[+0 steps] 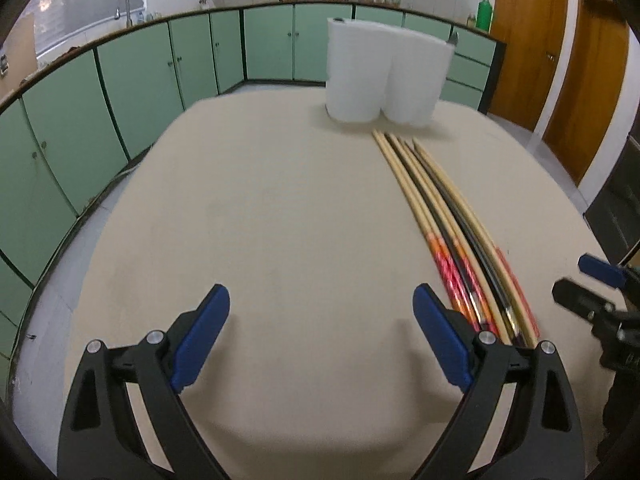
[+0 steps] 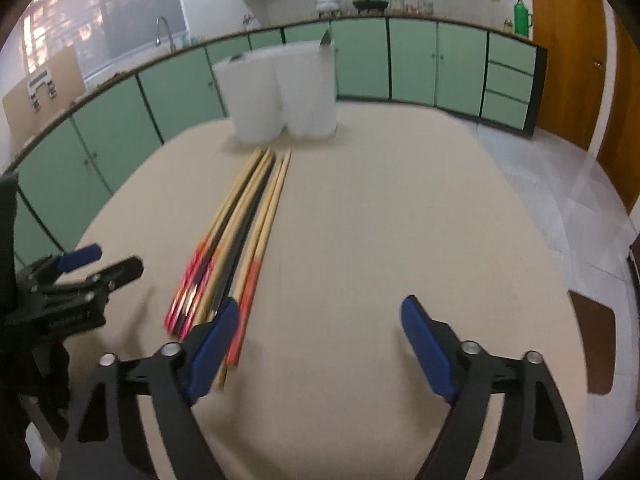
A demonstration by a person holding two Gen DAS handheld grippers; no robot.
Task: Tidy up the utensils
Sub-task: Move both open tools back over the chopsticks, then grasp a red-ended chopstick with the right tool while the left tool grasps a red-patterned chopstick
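Chopsticks: a bundle of long sticks lying side by side on the table; pale wood and black shafts, the near ends banded red, pink and orange; tips point at the holder.
Holder: white, two joined cylinders, upright at the far end of the table, just beyond the chopstick tips; a dark tip shows above its rim, other contents hidden.
Left gripper: jaws spread wide, nothing between them; chopsticks just beside its right finger.
Right gripper: jaws spread, empty; chopsticks pass under its left finger.
Background: green cabinets.
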